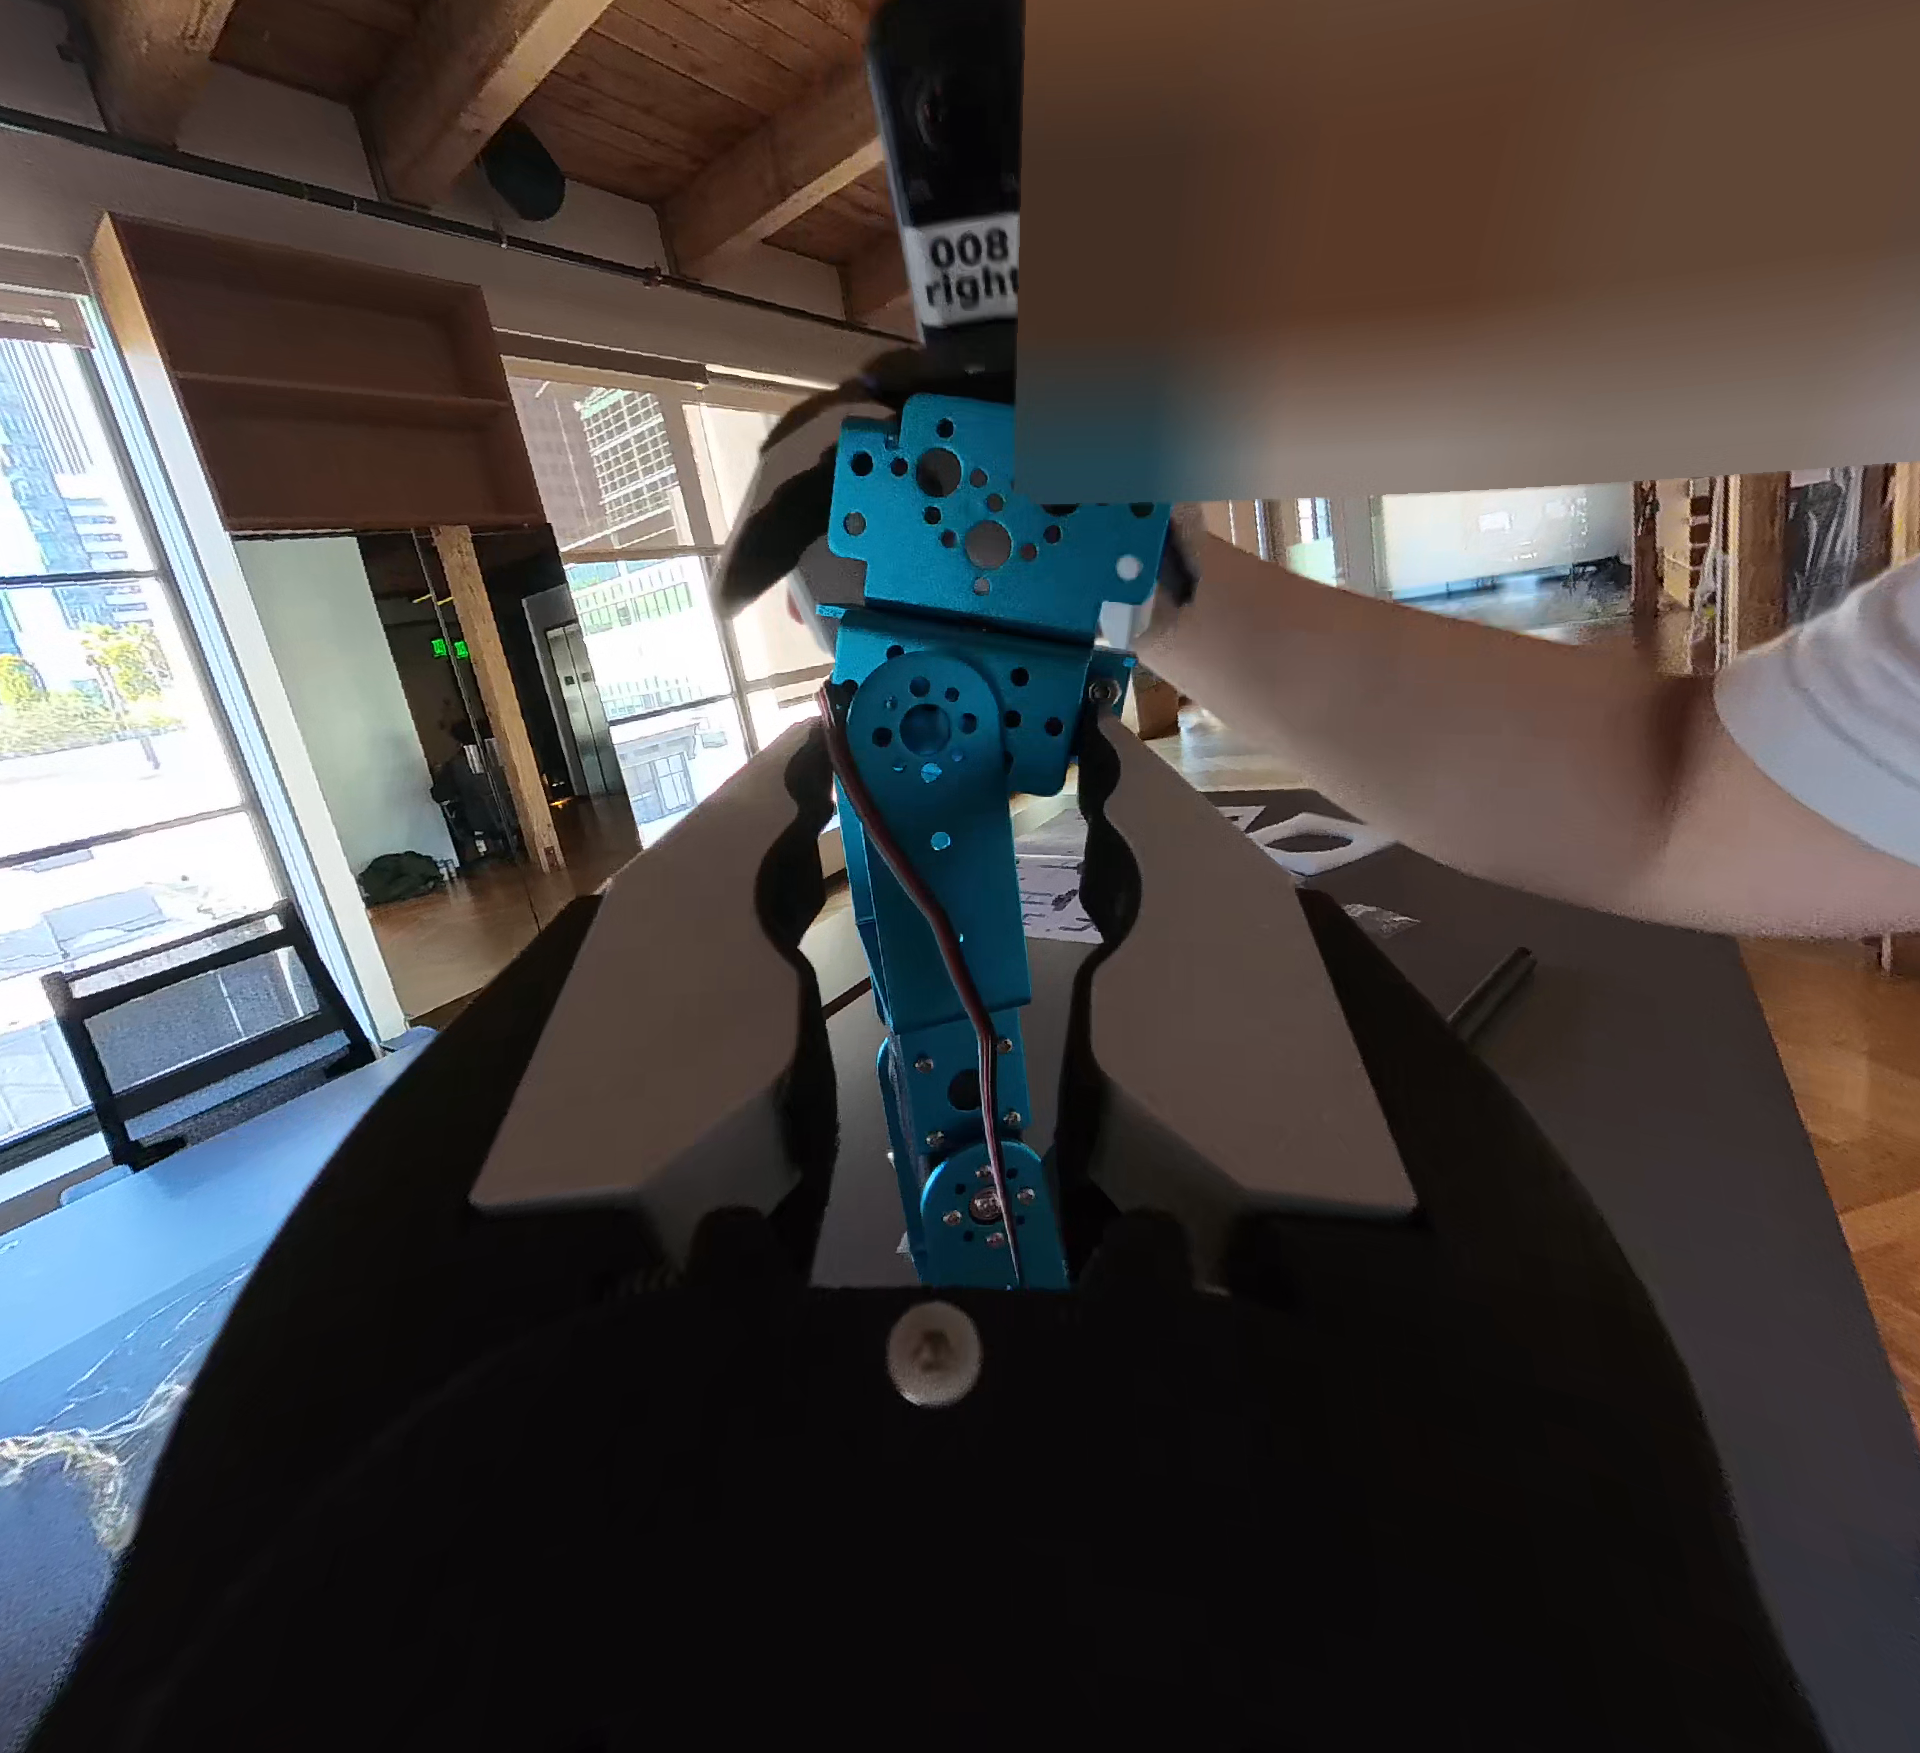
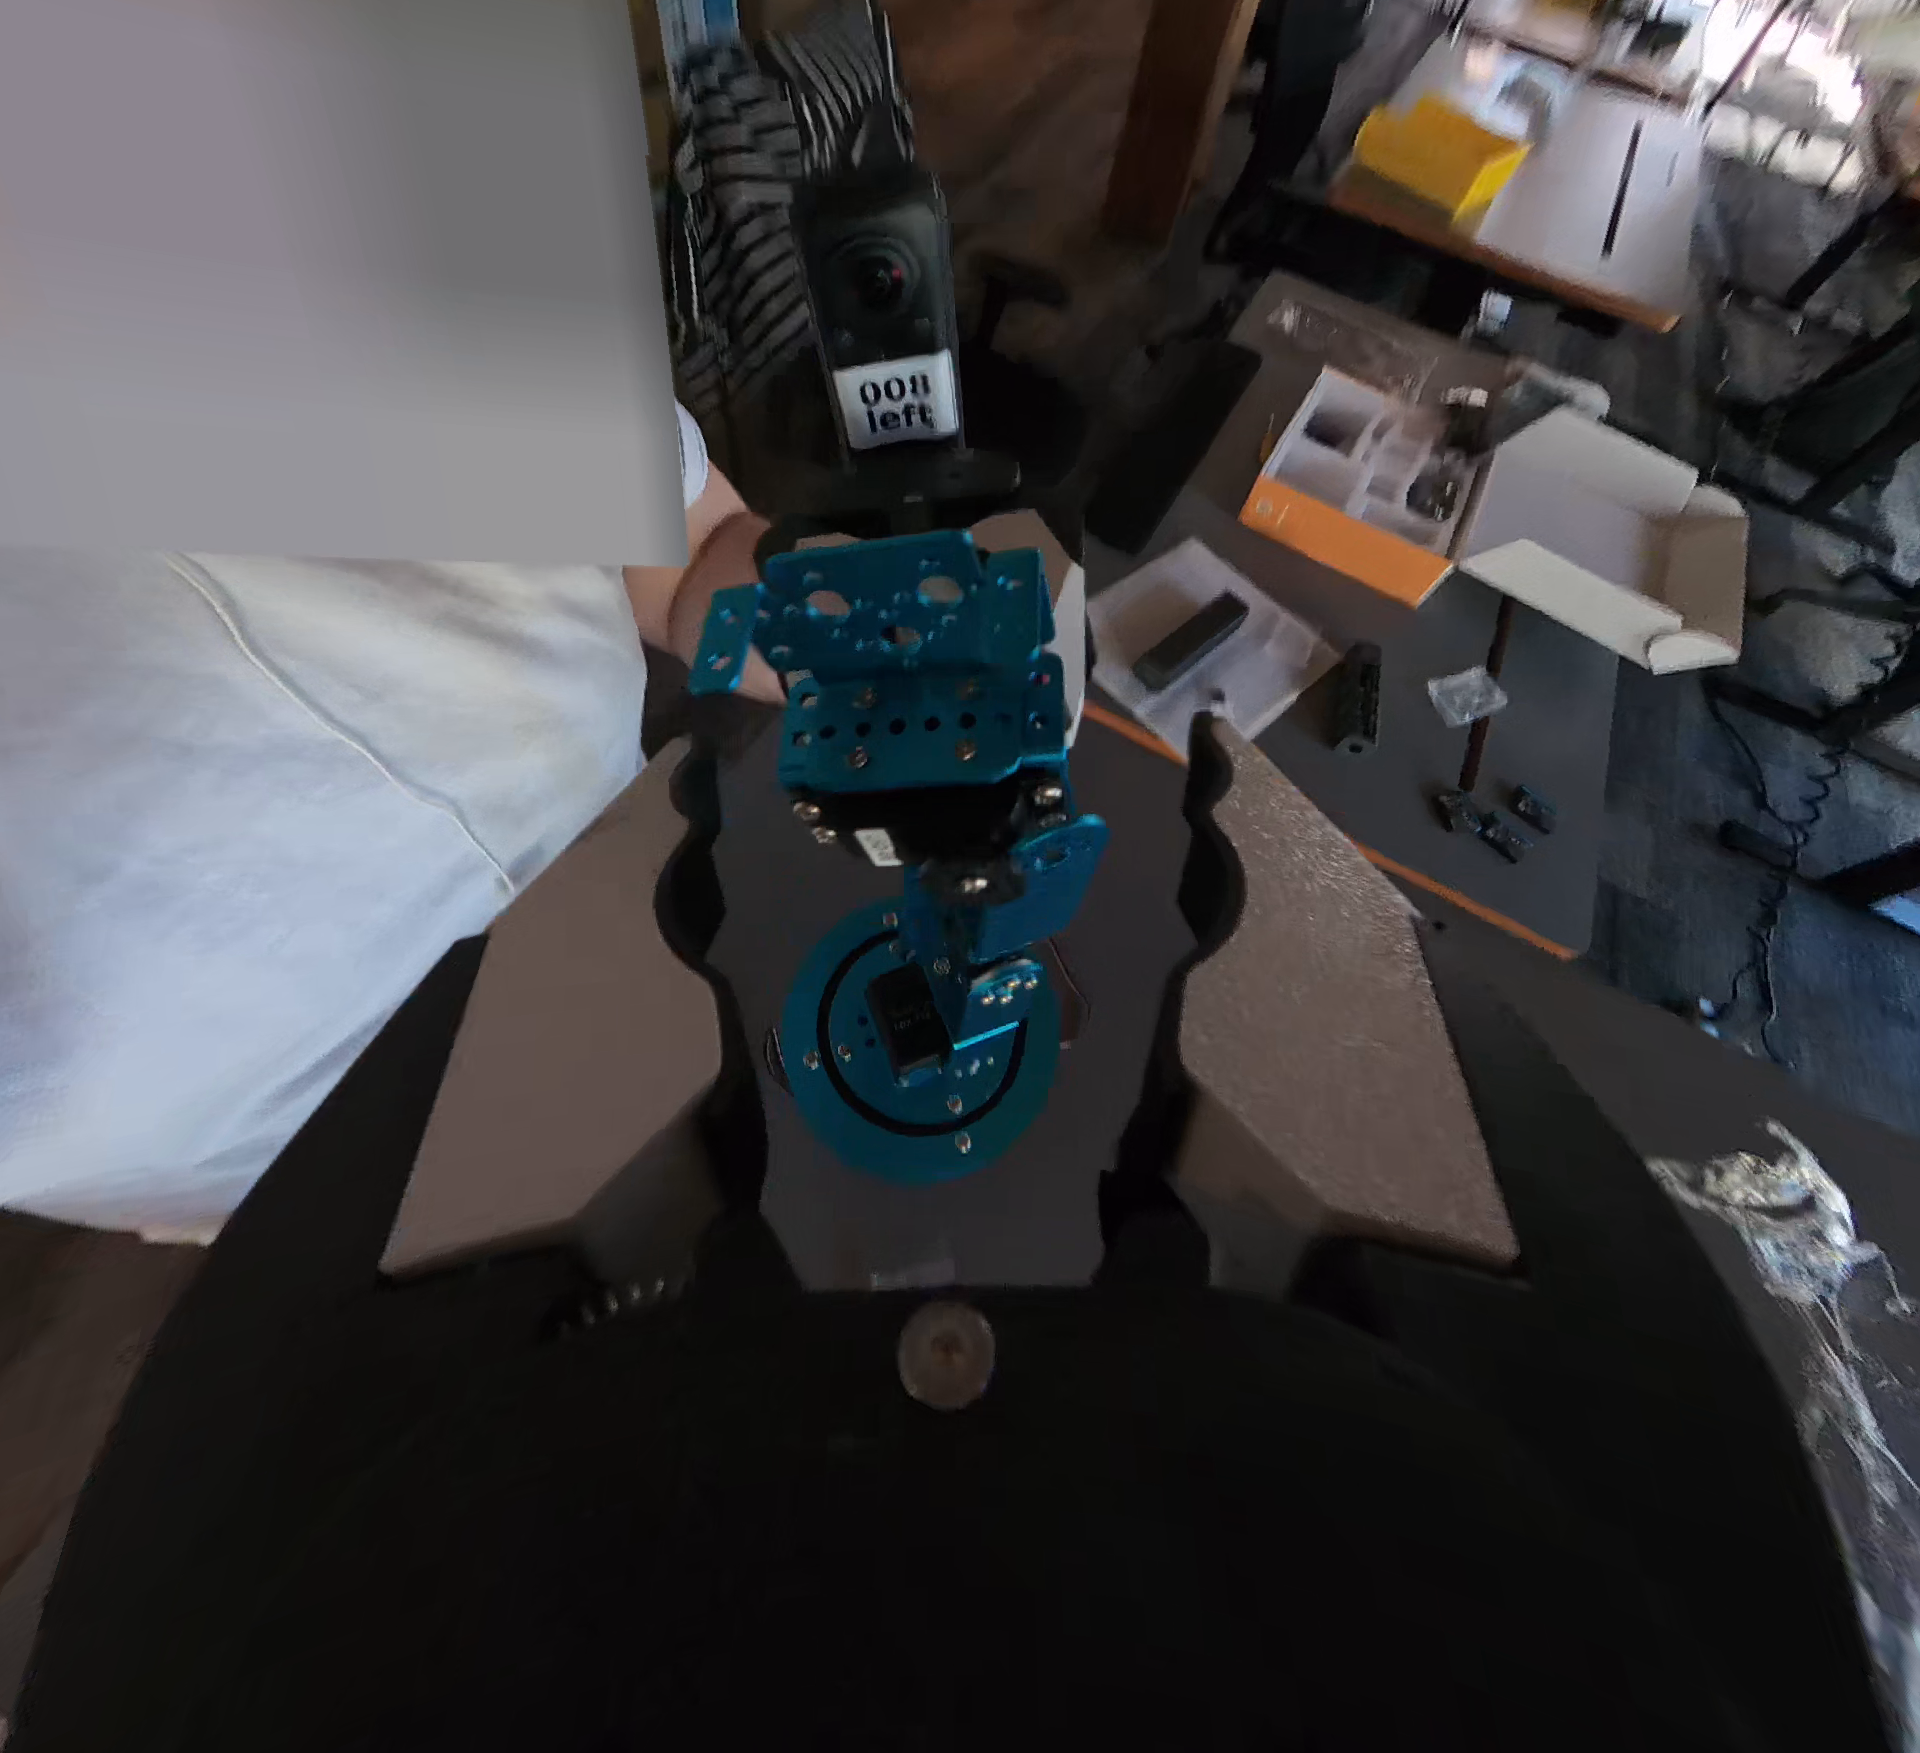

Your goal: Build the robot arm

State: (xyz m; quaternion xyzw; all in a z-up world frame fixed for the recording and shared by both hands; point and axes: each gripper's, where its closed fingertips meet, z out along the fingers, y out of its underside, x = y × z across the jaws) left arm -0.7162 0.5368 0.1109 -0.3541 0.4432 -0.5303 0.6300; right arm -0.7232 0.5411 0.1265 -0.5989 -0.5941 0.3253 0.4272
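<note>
A blue metal robot arm (image 1: 935,560) with round holes and a red-brown wire stands on a round blue base (image 2: 914,1111) on a dark table. My left gripper (image 1: 956,747) reaches along the arm, and its black wavy pads (image 1: 800,830) close on the joint bracket from both sides. My right gripper (image 2: 940,737) looks down on the arm with its jaws wide apart, clear of it on both sides. In the left wrist view the right gripper's black fingers (image 1: 769,519) flank the top bracket. The left gripper's camera (image 2: 883,280) shows behind the arm.
A person's forearm (image 1: 1455,747) and white shirt (image 2: 260,820) are close by. On the dark table (image 1: 1558,1080) lie an open box with an orange side (image 2: 1351,550), small black parts (image 2: 1486,820) and crumpled plastic wrap (image 2: 1787,1215). A black chair (image 1: 187,1028) stands by the windows. The grippers are tip to tip, or close to it.
</note>
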